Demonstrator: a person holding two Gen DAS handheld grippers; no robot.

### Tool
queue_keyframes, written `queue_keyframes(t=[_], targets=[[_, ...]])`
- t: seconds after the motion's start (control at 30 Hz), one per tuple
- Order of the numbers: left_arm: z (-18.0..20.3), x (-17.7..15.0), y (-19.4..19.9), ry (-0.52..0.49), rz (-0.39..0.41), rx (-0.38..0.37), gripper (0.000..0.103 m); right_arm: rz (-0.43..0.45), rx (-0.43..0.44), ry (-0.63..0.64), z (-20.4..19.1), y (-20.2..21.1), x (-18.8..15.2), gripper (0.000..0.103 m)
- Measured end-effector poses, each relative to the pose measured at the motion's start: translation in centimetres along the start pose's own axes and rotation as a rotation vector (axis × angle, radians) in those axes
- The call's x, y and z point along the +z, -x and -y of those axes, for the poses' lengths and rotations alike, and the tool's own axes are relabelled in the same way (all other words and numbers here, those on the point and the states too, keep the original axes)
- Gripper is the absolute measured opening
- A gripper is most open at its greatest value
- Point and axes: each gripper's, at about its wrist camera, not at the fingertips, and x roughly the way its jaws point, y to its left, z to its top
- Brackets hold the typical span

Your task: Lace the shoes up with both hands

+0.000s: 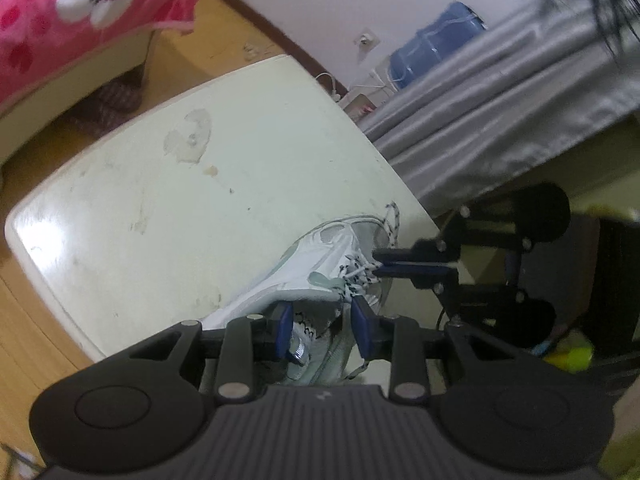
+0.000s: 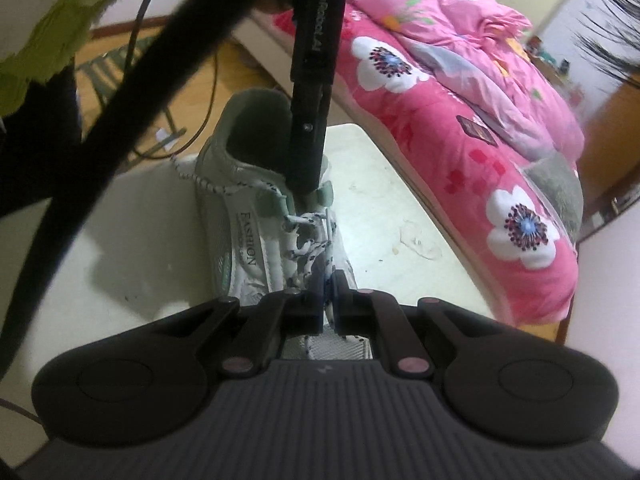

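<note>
Right gripper (image 2: 328,300) clamping lace (image 2: 310,250) over shoe (image 2: 240,236) midfoot; left gripper (image 1: 320,330) partly apart, straddling tongue. Next: pulling lace taut.

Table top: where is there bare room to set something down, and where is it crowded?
Free: the wide stretch of table between the shoe and the bed-side edge, stained but bare. Crowded: the corner around the shoe, where the left gripper and right gripper meet.
</note>
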Motion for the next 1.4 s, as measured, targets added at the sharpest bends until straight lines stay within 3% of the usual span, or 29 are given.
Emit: queue_keyframes(t=[0.3,0.67,0.83,1.4], targets=[[1.6,-0.5,0.3,-0.145,0.029,0.054,0.030,-0.011,0.012,0.109,0.2,-0.5,0.3,0.003],[2.7,-0.9,0.3,-0.236,0.051,0.122,0.017,-0.013,-0.002,0.111,0.7,0.1,0.5,0.003],[2.7,-1.0,0.4,-0.238,0.053,0.127,0.016,-0.015,-0.039,0.104,1.1,-0.1,0.5,0.003],[2.9,-1.0,0.1,-0.249,0.056,0.139,0.015,0.021,0.004,0.194,0.9,-0.4,-0.2,0.003]])
